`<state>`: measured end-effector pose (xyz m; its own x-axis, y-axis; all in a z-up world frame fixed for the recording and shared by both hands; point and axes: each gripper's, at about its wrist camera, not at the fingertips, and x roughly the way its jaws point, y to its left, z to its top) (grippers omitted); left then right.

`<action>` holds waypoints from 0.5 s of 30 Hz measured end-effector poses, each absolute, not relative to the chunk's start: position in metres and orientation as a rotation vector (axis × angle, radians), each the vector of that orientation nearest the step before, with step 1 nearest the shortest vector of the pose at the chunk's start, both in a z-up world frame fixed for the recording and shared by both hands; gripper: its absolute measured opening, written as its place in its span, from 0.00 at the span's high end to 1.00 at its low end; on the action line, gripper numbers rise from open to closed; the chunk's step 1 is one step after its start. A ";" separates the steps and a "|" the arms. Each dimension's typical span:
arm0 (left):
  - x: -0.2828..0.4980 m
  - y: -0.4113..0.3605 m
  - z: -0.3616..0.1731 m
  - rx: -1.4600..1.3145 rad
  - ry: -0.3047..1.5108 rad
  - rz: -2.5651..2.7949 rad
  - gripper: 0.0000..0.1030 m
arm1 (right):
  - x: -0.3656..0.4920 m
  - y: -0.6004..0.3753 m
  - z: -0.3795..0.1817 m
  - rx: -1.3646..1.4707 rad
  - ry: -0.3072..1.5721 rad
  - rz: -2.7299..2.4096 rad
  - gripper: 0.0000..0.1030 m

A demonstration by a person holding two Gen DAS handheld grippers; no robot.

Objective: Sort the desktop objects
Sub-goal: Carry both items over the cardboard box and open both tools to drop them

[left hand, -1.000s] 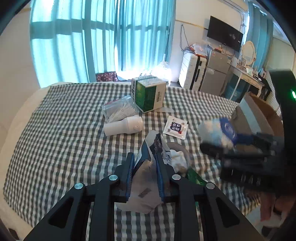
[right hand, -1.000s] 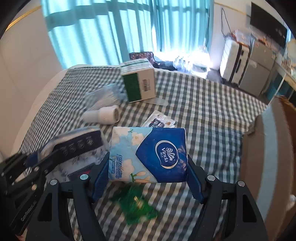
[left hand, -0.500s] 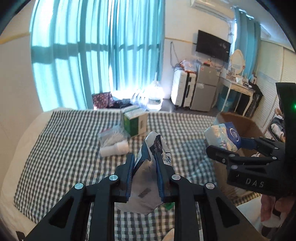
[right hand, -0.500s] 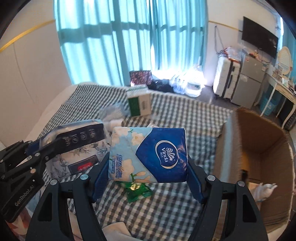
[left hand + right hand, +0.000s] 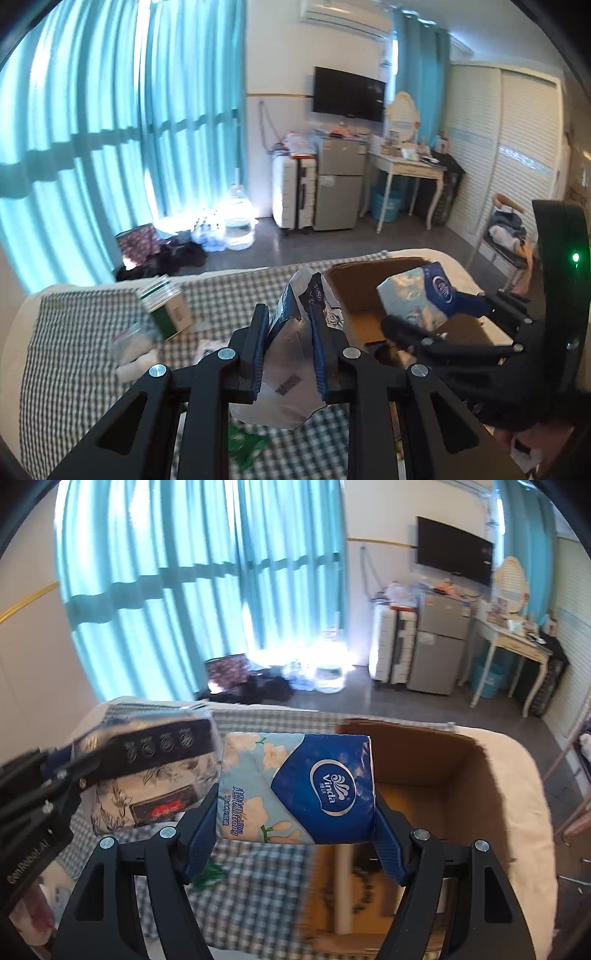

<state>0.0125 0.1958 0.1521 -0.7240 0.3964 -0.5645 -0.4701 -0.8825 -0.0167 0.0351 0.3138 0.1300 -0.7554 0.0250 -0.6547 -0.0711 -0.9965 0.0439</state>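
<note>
My left gripper (image 5: 288, 332) is shut on a silver and dark blue foil pouch (image 5: 295, 354) and holds it in the air above the checked cloth. The same pouch (image 5: 155, 775) shows at the left of the right wrist view. My right gripper (image 5: 295, 812) is shut on a blue and white Vinda tissue pack (image 5: 299, 786), held above the near edge of an open cardboard box (image 5: 443, 771). In the left wrist view the tissue pack (image 5: 417, 295) hangs over the box (image 5: 365, 291).
On the checked cloth (image 5: 81, 369) lie a green and white carton (image 5: 166, 306), a clear bag (image 5: 133, 339), a white cylinder (image 5: 129, 369) and a green wrapper (image 5: 247, 446). Behind the bed are curtains, a suitcase, a small fridge and a desk.
Both grippers have risen and swung right, away from the cloth and toward the cardboard box, each still holding its item. The tissue pack now hangs over the box opening.
</note>
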 end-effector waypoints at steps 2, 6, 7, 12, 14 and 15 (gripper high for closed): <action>0.012 0.220 0.154 -0.777 0.198 2.503 0.78 | 0.037 0.330 0.130 -1.070 0.116 2.866 0.29; 0.010 0.268 0.148 -0.789 0.244 2.403 0.78 | 0.041 0.364 0.129 -1.051 0.122 2.783 0.29; 0.009 0.281 0.144 -0.798 0.263 2.382 0.78 | 0.041 0.372 0.127 -1.051 0.111 2.753 0.29; 0.007 0.317 0.124 -0.846 0.305 2.317 0.78 | 0.043 0.410 0.111 -1.083 0.156 2.669 0.29; 0.007 0.326 0.114 -0.869 0.313 2.297 0.78 | 0.043 0.421 0.103 -1.098 0.170 2.640 0.29; 0.005 0.327 0.110 -0.875 0.319 2.297 0.78 | 0.043 0.426 0.099 -1.106 0.172 2.625 0.29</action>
<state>0.0053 0.3268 0.1098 -0.5656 0.4891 -0.6640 -0.6515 -0.7586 -0.0038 0.0430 0.4259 0.0992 -0.6647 0.2153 -0.7154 -0.3068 -0.9518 -0.0013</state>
